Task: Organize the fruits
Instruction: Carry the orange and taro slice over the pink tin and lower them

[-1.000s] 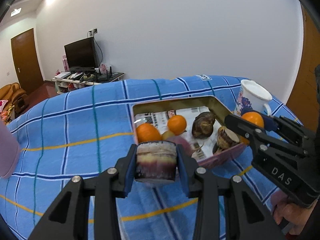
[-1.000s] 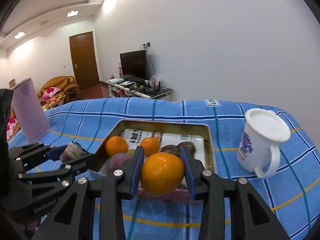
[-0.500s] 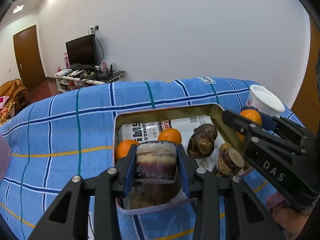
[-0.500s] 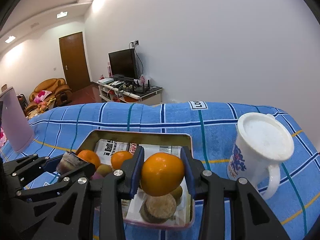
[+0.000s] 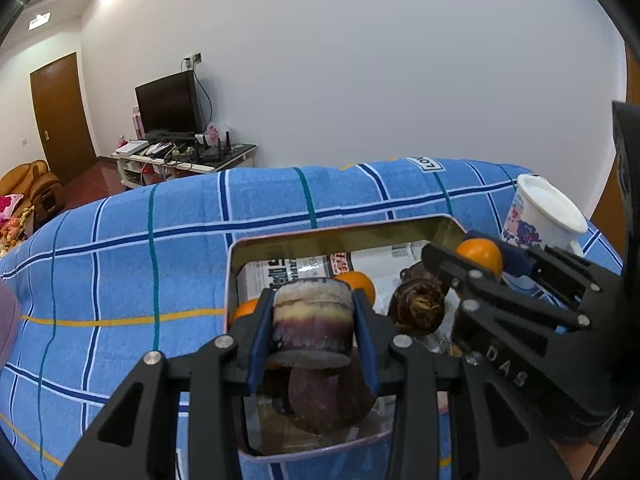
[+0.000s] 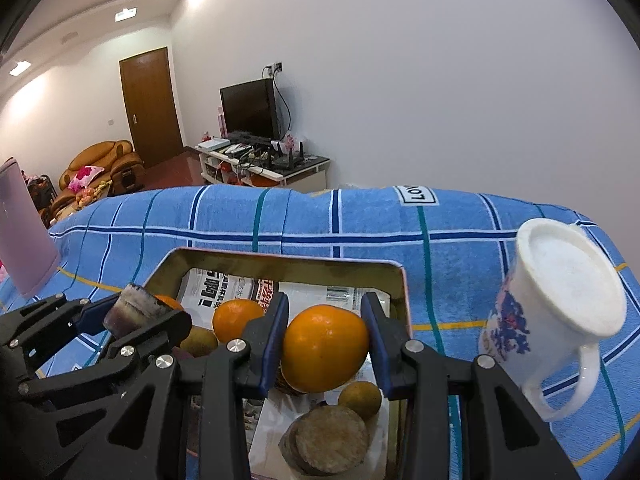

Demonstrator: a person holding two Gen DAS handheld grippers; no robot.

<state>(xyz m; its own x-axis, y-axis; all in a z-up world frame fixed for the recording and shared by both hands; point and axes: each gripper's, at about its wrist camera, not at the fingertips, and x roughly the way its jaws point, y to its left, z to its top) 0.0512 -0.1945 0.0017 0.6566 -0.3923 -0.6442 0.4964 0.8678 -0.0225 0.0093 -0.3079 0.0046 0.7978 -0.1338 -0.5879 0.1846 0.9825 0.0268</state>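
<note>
Gripping one cut purple chunk (image 5: 313,322) left hand-held gripper (image 5: 313,330), one orange (image 6: 324,348) right hand-held gripper (image 6: 325,346), one tin (image 6: 280,266).

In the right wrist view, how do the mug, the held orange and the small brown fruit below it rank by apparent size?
1. mug
2. held orange, though nearer the camera
3. small brown fruit

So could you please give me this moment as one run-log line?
left gripper: shut on purple cut piece | right gripper: shut on orange | both over tin tray
</note>
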